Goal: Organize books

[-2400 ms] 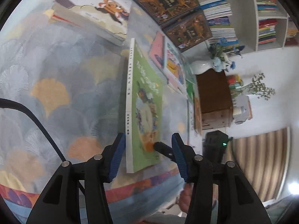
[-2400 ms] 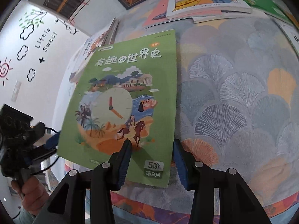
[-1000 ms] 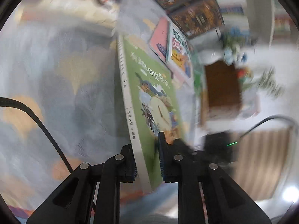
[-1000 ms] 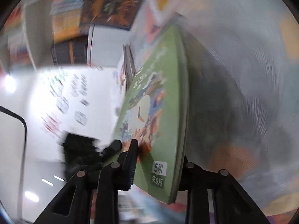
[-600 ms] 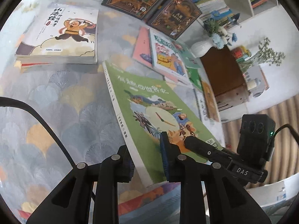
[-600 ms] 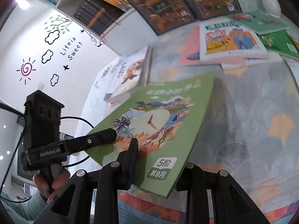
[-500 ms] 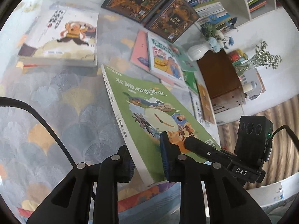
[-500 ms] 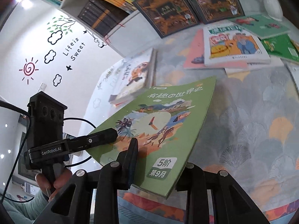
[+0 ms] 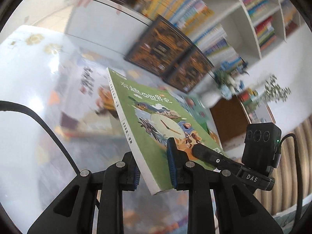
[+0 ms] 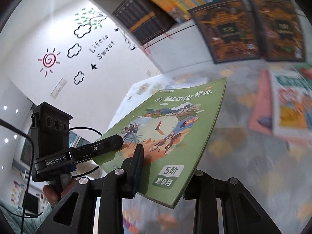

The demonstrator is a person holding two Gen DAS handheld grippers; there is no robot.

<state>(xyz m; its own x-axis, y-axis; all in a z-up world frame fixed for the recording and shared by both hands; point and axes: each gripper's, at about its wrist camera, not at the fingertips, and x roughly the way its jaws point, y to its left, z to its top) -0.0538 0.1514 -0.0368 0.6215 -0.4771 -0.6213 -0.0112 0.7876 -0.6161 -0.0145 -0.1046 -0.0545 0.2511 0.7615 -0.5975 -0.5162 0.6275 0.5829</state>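
Lifted clear of the patterned table (image 9: 48,156) since earlier: green clock-cover book (image 9: 156,128), clamped by left tool (image 9: 153,172) and right tool (image 10: 161,177); carrying step, next move probably placement on a stack.

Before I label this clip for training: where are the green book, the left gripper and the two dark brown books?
green book (image 9: 156,128), left wrist view, front cover
left gripper (image 9: 153,170), left wrist view, midway between fingertips
two dark brown books (image 10: 230,29), right wrist view, left one's cover

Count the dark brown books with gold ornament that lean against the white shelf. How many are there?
2. One dark brown book leans on the left, the second right beside it, both below the shelf's book rows. Blur may hide others.
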